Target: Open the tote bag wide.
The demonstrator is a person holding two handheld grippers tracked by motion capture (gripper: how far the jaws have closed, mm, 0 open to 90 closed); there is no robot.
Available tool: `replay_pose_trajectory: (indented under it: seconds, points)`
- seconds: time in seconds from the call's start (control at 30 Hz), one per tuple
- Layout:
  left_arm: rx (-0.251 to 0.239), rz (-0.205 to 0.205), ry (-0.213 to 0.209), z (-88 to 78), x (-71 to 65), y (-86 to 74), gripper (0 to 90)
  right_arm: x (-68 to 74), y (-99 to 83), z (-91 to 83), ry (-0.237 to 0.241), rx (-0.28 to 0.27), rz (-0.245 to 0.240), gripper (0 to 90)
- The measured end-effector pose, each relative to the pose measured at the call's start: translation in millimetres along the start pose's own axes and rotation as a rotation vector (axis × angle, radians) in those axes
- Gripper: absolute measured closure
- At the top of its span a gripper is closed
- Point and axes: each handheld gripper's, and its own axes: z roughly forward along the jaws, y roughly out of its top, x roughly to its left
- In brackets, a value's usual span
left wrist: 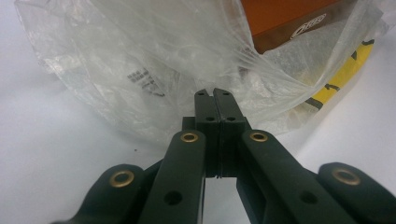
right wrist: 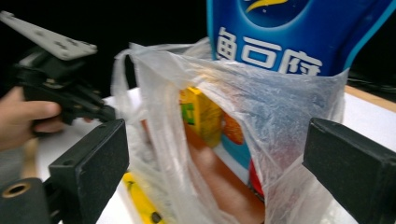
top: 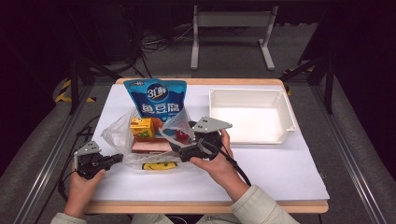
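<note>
While a dark room surrounds the white worktop [top: 280, 168], we clamp the left hand-held gripper [left wrist: 215, 98] on the plastic bag [top: 116, 133]; the right hand-held gripper [right wrist: 215, 158] gapes at its mouth.

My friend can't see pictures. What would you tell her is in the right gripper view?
A clear plastic bag of snacks stands between the right gripper's two wide-open black jaws. Inside it are a yellow juice box and a tall blue pouch sticking out the top. At far left, a hand holds the left gripper at the bag's edge.
</note>
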Motion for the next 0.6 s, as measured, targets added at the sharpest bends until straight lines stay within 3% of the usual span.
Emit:
replay_pose_trajectory:
  seconds: [0.23,0.33,0.47,0.5,0.53,0.57,0.6]
  points:
    - [0.005,0.003,-0.004,0.4,-0.5,0.0,89.9,1.2,-6.3,16.3,-0.107,0.047,-0.03,8.0]
    - [0.005,-0.001,-0.006,0.6,-0.8,-0.2,89.9,-1.0,-7.5,18.1,-0.126,0.054,-0.033,12.5]
    - [0.004,0.004,-0.005,0.5,-0.7,-0.1,89.9,-6.0,-8.0,16.2,-0.141,0.042,-0.028,34.8]
    - [0.005,0.015,0.0,0.0,0.0,0.0,89.9,-9.3,-7.9,13.7,-0.135,0.032,-0.018,47.3]
    - [0.005,0.015,0.0,0.0,0.0,0.0,89.9,-11.0,-7.9,12.2,-0.132,0.029,-0.017,53.5]
    - [0.004,0.016,0.0,-0.1,-0.1,0.0,89.9,-11.0,-7.9,12.2,-0.132,0.029,-0.017,53.5]
    - [0.002,0.002,-0.008,0.1,-0.9,-0.2,89.9,-12.2,-7.8,10.9,-0.127,0.029,-0.014,59.8]
